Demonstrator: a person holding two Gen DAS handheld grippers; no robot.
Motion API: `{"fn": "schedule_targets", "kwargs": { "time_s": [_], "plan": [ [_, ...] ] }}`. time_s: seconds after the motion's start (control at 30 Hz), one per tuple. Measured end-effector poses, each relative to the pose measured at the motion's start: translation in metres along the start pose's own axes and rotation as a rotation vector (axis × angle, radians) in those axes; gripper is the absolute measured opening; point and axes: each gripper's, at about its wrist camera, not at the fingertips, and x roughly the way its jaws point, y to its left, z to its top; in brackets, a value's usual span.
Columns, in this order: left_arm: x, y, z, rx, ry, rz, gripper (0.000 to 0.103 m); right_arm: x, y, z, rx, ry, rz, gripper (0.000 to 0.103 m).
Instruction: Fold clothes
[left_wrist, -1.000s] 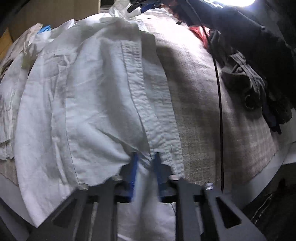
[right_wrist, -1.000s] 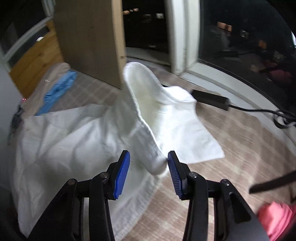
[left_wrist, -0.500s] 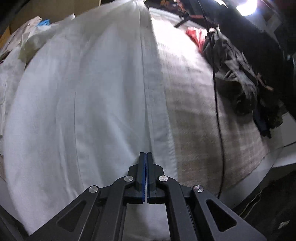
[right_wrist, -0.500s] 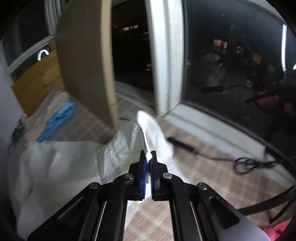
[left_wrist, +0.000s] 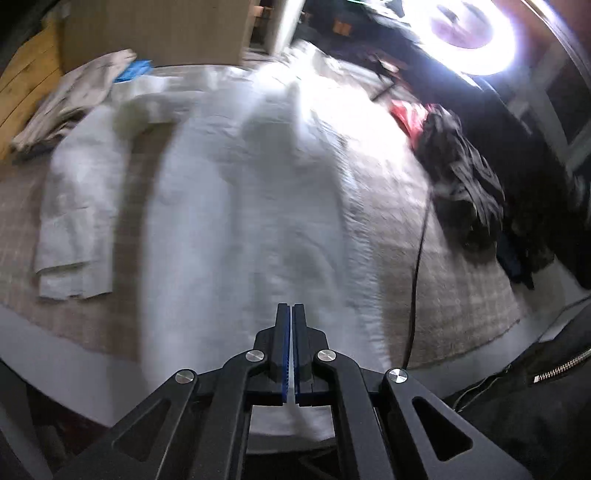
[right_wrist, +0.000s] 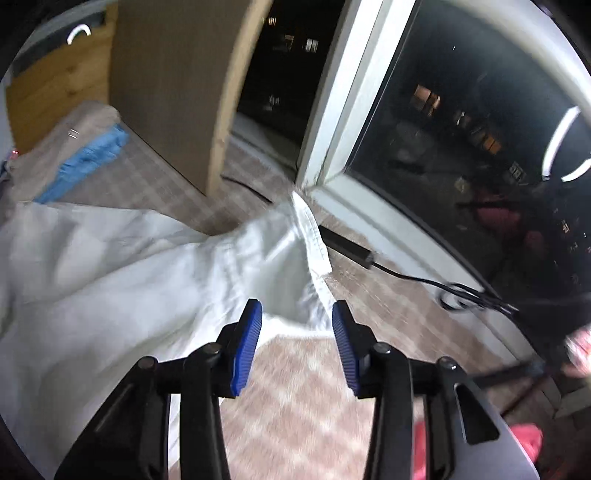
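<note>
Your left gripper (left_wrist: 293, 347) is pressed together with the white shirt's (left_wrist: 243, 221) near hem pinched between the pads; a sliver of cloth shows in the slit. Your right gripper (right_wrist: 297, 343) is spread wide, pads either side of the far shirt edge (right_wrist: 314, 258) but not biting it; that seam runs up and away from the gap.

The shirt lies spread long-ways on the checked cover (left_wrist: 454, 288), the near end hanging over the table edge under your left tongs. A second pale garment (left_wrist: 74, 206) lies just beside it on the left; a dark heap (left_wrist: 465, 184) sits well apart on the right.

Both views are smeared with motion, so the cloth may be moving. My read: a stretch-and-flatten step.
- Keep the left pinch firm and low.
- Get the right pads onto the seam itself, not loose cloth.
- Watch the black cable (right_wrist: 417, 280) near the right side; don't drag fabric over it.
</note>
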Motion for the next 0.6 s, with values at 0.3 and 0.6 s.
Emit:
{"fn": "schedule_targets", "kwargs": {
  "time_s": [0.3, 0.6],
  "plan": [
    [-0.025, 0.074, -0.028, -0.045, 0.021, 0.033, 0.001, -0.100, 0.124, -0.134, 0.021, 0.108, 0.408, 0.039],
    [0.026, 0.073, -0.019, 0.090, 0.078, -0.047, 0.002, -0.117, 0.219, -0.240, 0.115, 0.292, 0.454, 0.039]
  ]
}}
